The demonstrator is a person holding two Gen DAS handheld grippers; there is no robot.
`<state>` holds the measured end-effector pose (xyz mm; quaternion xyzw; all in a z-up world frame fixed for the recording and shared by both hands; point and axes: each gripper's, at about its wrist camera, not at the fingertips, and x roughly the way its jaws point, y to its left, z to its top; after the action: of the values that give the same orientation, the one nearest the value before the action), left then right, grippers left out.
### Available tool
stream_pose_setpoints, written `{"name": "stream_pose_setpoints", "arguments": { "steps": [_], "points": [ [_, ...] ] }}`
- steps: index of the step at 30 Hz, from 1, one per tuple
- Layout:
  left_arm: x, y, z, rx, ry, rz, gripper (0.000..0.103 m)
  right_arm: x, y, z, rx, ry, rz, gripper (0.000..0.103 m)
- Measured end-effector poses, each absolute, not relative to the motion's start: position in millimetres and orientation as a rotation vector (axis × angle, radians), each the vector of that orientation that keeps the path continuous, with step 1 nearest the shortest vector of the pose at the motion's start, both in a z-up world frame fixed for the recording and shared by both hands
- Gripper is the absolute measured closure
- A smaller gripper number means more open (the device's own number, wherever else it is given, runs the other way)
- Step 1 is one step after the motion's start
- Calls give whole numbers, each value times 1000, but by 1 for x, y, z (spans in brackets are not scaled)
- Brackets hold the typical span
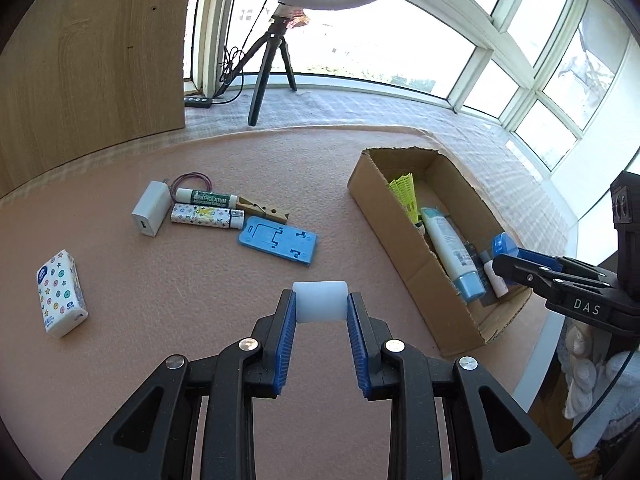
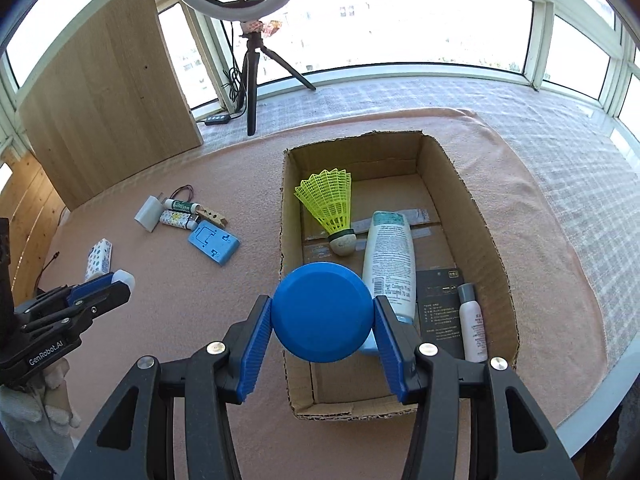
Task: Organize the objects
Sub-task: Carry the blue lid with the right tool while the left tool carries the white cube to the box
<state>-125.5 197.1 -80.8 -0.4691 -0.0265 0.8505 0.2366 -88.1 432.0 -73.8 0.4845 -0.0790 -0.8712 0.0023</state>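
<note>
My left gripper (image 1: 320, 304) is shut on a white cylinder (image 1: 320, 300) and holds it above the pink table cover, left of the cardboard box (image 1: 408, 256). My right gripper (image 2: 323, 316) is shut on a round blue lid (image 2: 322, 311) over the box's near left wall (image 2: 292, 360). In the box lie a yellow shuttlecock (image 2: 330, 204), a white tube (image 2: 389, 260), a dark card (image 2: 440, 304) and a small white bottle (image 2: 472, 328). The right gripper with the lid (image 1: 505, 245) also shows in the left wrist view; the left gripper (image 2: 120, 280) shows in the right wrist view.
Loose on the cover: a tissue pack (image 1: 62, 294), a white charger (image 1: 151, 209), a lip balm (image 1: 208, 197), a patterned lighter (image 1: 208, 217), a clothespin (image 1: 262, 210), a hair tie (image 1: 192, 179), a blue phone stand (image 1: 278, 241). A ring-light tripod (image 1: 272, 64) and wood panel (image 1: 88, 64) stand behind.
</note>
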Motion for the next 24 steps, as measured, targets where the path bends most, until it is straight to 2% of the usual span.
{"name": "stream_pose_setpoints", "arguments": {
  "steps": [13,24],
  "points": [
    [-132,296,-79,-1236,31,2228,75,-72,485,-78,1544,-281,-2762,57],
    [-141,343,-84,-1225,69,2196,75,-72,498,-87,1556,-269,-2731,57]
  ]
}}
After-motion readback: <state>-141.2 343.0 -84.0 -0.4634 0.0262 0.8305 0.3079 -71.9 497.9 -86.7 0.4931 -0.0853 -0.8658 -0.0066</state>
